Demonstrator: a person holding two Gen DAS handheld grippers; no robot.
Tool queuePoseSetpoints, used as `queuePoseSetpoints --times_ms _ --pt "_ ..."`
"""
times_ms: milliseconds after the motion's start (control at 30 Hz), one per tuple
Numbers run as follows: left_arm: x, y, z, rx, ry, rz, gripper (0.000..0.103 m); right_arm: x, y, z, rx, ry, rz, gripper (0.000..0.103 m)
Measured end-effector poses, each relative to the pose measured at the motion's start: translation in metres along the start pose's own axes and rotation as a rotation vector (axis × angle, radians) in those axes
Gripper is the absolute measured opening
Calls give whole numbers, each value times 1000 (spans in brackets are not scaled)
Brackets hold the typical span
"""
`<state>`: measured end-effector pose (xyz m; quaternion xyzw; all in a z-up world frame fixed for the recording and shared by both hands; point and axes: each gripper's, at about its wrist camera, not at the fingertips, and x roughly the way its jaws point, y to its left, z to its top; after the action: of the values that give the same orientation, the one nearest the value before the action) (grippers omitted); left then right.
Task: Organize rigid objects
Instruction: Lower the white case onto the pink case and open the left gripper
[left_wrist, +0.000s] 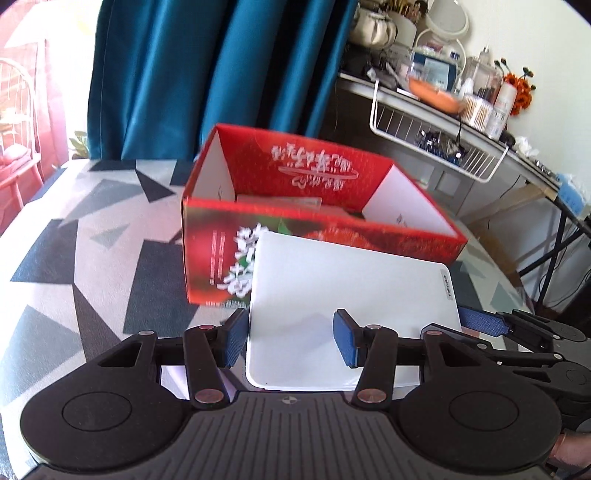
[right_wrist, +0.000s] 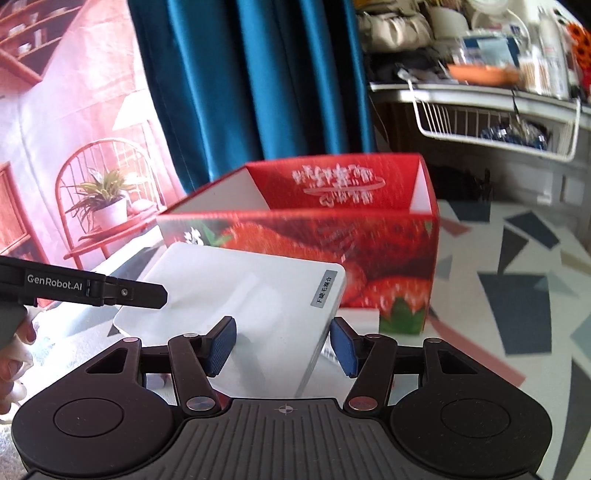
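Teal curtains (left_wrist: 207, 74) hang behind the patterned counter (left_wrist: 92, 229) and red box (left_wrist: 295, 221). Both tongs, left (left_wrist: 290, 341) and right (right_wrist: 282, 345), grasp opposite edges of the white case (left_wrist: 332, 295); the right's jaws are closing on it.

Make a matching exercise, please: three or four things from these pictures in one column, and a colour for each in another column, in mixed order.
Things:
1. open cardboard box with strawberry print
2. flat rectangular plastic case
3. long fabric curtain
4. wire basket under the desk

Colours:
A. teal blue
B. red
C. white wire
D. plain white with a small grey label

Pairs: 1-B, 2-D, 3-A, 4-C
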<state>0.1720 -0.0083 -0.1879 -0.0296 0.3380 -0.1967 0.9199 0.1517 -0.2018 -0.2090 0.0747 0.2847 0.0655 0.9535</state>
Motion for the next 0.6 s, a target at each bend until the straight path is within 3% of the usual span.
queuePoseSetpoints --times_ms 333,600 --pt "-6 -9 38 12 -82 -23 52 -5 -8 54 -26 -90 7 53" --pt "38 -5 86 16 -62 -22 52 38 -33 110 -21 -81 -3 53"
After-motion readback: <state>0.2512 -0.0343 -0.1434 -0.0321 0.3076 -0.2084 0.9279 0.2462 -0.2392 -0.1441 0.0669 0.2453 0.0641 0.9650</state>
